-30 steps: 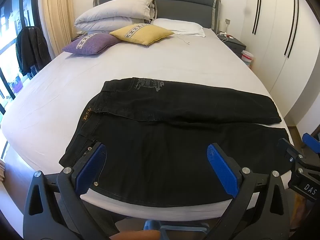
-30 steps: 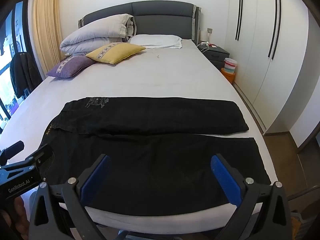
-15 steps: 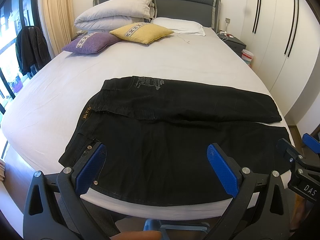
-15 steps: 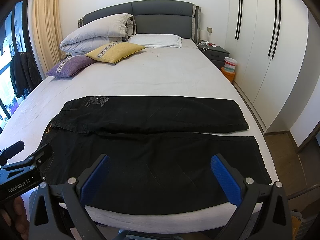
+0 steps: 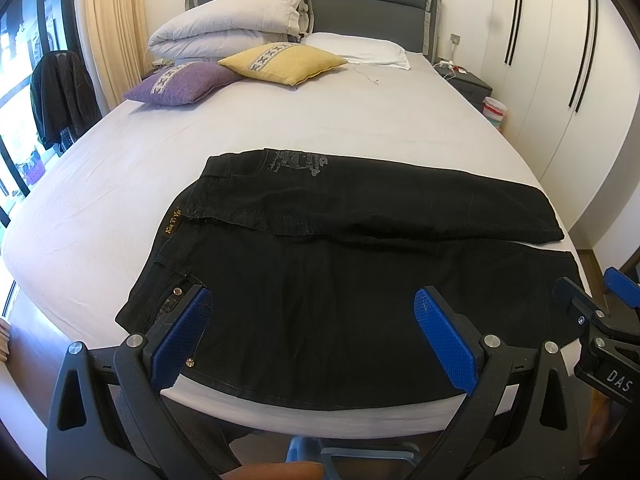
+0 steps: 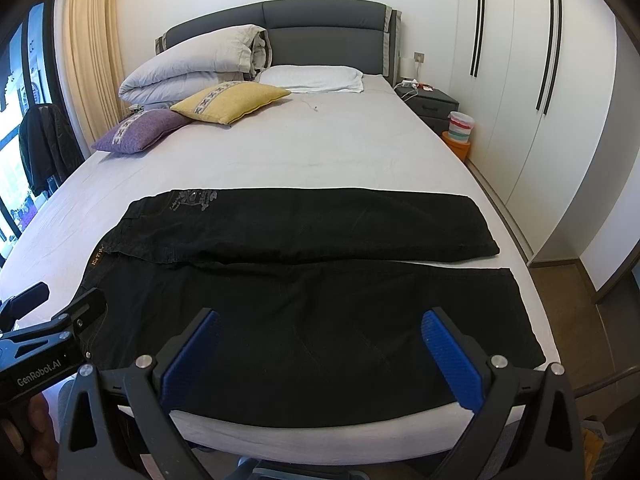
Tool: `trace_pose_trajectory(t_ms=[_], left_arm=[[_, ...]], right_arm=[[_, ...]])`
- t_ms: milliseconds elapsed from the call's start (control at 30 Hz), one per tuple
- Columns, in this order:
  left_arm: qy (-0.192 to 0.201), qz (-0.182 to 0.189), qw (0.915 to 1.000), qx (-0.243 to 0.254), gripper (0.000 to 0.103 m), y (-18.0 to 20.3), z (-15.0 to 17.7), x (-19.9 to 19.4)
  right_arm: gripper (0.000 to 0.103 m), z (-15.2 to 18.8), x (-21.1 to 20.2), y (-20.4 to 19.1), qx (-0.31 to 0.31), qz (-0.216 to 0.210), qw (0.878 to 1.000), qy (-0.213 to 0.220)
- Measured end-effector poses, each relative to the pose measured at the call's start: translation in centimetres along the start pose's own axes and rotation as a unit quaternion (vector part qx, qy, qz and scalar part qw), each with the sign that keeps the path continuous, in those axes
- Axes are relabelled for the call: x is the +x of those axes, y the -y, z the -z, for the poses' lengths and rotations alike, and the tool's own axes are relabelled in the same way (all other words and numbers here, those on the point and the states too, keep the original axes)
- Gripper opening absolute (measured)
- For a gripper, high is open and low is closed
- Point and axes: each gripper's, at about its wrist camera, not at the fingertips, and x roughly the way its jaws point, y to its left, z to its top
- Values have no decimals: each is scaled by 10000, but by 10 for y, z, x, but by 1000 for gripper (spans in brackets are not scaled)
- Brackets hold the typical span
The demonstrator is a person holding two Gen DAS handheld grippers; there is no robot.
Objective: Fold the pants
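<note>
Black pants lie flat across the foot of the bed, waist at the left, both legs running right, side by side. They also show in the right wrist view. My left gripper is open and empty, held above the near edge over the waist end. My right gripper is open and empty, above the near leg. Each gripper shows at the edge of the other's view: the right gripper and the left gripper.
A purple cushion, a yellow cushion, a folded duvet and a white pillow lie at the head. White wardrobe doors and a nightstand stand at the right. A dark jacket hangs at the left.
Both grippers have eased slightly back and up from the bed edge. The pants have not moved.
</note>
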Motion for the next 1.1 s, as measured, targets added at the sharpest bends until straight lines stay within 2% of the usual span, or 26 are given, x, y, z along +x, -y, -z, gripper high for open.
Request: trace_pose_trajectory(t_ms=[1100], left_arm=[[-106,-10,9999,-5,103,-6,5,11]], right_arm=[[103,2,0,-4,-2,-25,10000,-67]])
